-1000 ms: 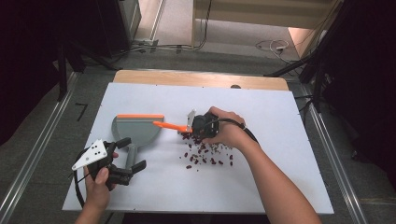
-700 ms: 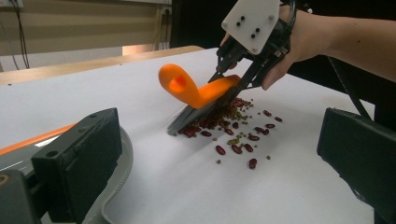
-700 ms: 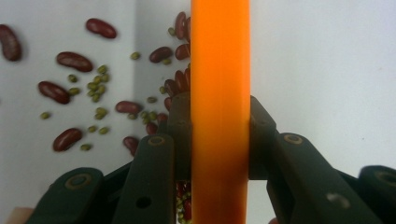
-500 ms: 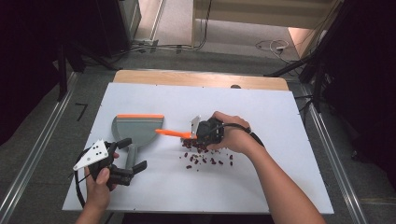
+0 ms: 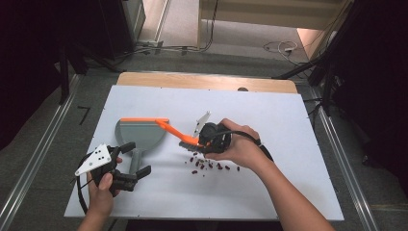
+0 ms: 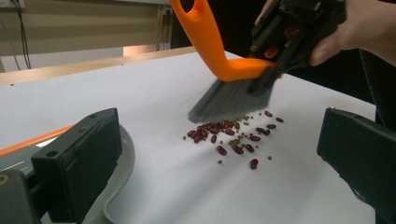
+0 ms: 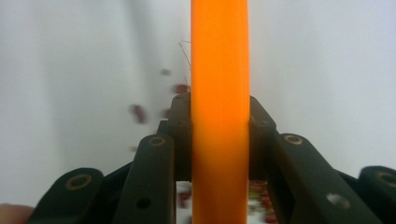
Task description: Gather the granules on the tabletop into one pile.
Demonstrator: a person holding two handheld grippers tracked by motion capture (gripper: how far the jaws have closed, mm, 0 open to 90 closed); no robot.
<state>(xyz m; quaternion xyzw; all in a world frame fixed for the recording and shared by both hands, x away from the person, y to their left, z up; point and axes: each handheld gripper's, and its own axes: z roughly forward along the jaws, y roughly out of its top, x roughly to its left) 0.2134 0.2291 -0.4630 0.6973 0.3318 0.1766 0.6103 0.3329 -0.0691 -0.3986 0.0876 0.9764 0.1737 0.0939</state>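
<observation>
Nearest the person, at about seven o'clock on the table (image 5: 288,202), the left gripper (image 5: 133,162) lies low with its jaws spread wide apart, nothing pinched. The dustpan's handle runs between them, though whether a jaw touches it cannot be told. The dustpan (image 5: 139,133), grey with an orange lip, lies at nine o'clock of the table's middle, its mouth at twelve.

Just past the middle, at about five o'clock from the dustpan, the beans (image 5: 208,165) lie scattered, red with some small green ones, in a loose patch on the white top.

Over the beans' eleven o'clock edge, the right gripper (image 5: 204,143) is clamped on the brush (image 7: 219,112), its jaws pressed against both sides of the orange handle. The left gripper view shows the grey bristles (image 6: 231,100) just above the far edge of the beans, the handle slanting up toward the dustpan.
</observation>
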